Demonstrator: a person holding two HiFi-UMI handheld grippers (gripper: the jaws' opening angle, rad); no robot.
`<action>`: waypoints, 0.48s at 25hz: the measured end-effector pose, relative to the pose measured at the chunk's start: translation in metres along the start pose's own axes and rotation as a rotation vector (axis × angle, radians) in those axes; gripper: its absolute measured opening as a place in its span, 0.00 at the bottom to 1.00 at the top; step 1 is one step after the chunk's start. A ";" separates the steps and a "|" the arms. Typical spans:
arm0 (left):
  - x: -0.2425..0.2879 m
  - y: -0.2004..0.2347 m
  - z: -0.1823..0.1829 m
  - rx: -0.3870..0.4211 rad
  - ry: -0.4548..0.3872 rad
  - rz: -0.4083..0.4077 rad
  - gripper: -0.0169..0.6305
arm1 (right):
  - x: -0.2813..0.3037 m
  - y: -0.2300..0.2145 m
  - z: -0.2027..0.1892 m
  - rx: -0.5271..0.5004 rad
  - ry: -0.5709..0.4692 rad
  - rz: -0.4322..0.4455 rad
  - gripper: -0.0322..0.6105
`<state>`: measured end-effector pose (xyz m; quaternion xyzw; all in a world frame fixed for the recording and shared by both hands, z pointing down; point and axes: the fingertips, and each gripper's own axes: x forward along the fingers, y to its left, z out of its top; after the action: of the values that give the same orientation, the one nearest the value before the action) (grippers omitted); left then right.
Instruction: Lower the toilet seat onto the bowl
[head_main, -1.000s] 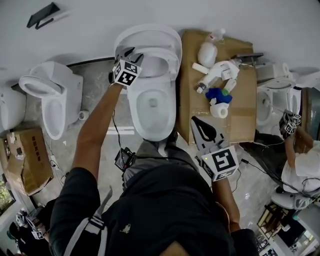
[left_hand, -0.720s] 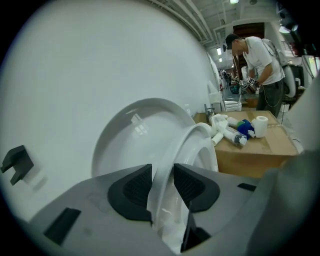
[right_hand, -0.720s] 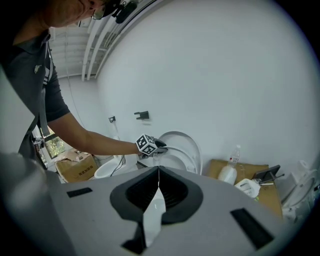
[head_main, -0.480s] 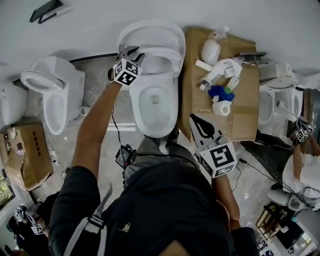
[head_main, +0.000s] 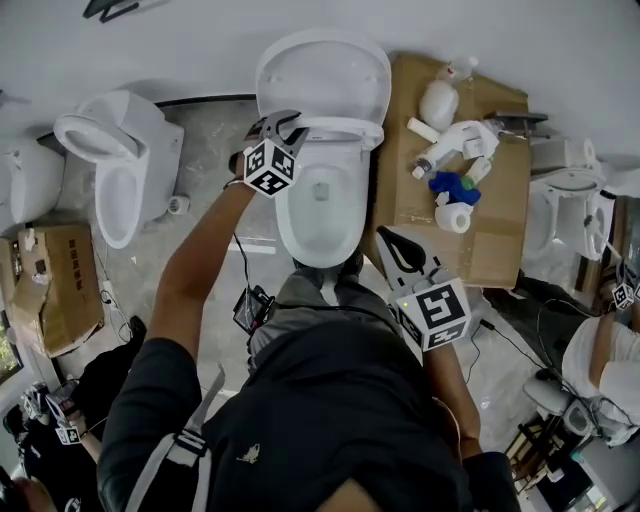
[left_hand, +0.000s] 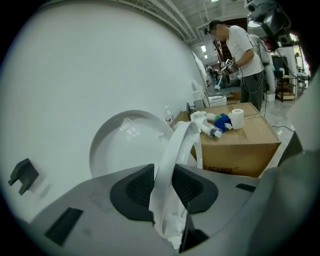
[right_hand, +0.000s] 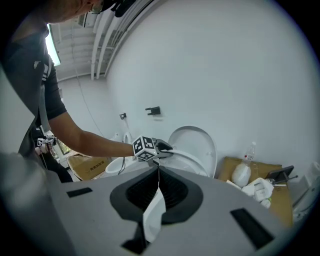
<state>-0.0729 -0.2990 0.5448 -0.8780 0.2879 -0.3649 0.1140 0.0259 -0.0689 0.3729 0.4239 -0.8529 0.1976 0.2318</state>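
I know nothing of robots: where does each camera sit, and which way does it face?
Head view: on the person's head, looking steeply down at the toilet bowl; shows torso, left arm, left gripper, right gripper.
Left gripper view: on that gripper, looking along jaws that have just been closing on the toilet seat, toward the raised lid.
Right gripper view: on that gripper, past shut jaws toward seat and lid; shows the left arm.
Shared: both gripper views show lid and cardboard box.

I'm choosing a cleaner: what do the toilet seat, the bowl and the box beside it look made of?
Toilet seat: probably plastic, a thin, smooth white ring with a soft sheen.
Bowl: likely glazed ceramic, thick-walled and glossy white.
Box: cardboard, matte brown, with print on its side.
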 end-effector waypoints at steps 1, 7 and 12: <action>-0.004 -0.007 0.000 0.009 0.000 -0.002 0.19 | 0.002 0.002 -0.001 -0.002 0.004 0.011 0.06; -0.021 -0.038 -0.005 0.044 0.008 0.013 0.19 | 0.015 0.007 -0.012 0.010 0.033 0.074 0.06; -0.028 -0.041 -0.007 0.014 0.002 0.036 0.20 | 0.024 0.007 -0.013 0.007 0.044 0.114 0.06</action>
<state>-0.0767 -0.2492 0.5509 -0.8715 0.3010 -0.3659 0.1263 0.0102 -0.0729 0.3958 0.3710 -0.8697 0.2229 0.2373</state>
